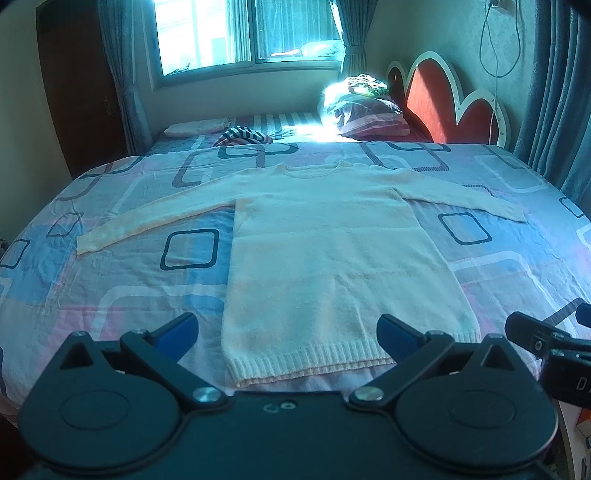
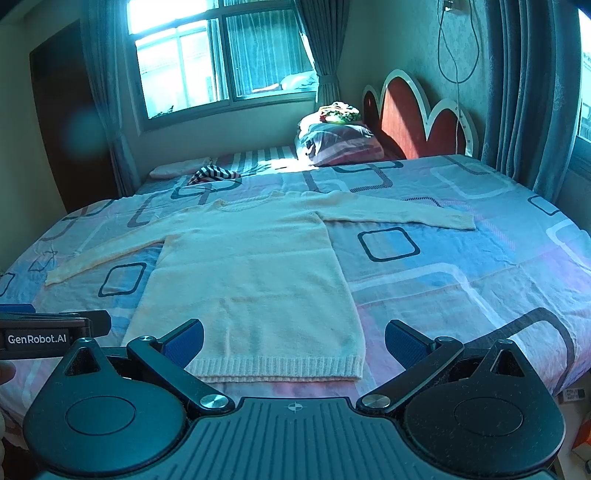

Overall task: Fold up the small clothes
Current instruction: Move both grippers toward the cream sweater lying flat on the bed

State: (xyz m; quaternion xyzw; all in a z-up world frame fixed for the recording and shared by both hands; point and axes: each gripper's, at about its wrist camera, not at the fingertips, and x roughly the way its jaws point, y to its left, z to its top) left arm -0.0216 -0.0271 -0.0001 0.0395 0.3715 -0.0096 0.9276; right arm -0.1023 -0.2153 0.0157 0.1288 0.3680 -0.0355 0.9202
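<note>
jaws wide on both grippers, near sweater hem; bedsheet around.

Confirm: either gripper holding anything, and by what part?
Nothing held. Left gripper and right gripper are both open, above the sweater hem, not touching it.

We are in a home bedroom

We see a wide bed under a patterned sheet, a red headboard, a pillow, a curtained window and a dark wooden wardrobe
</note>
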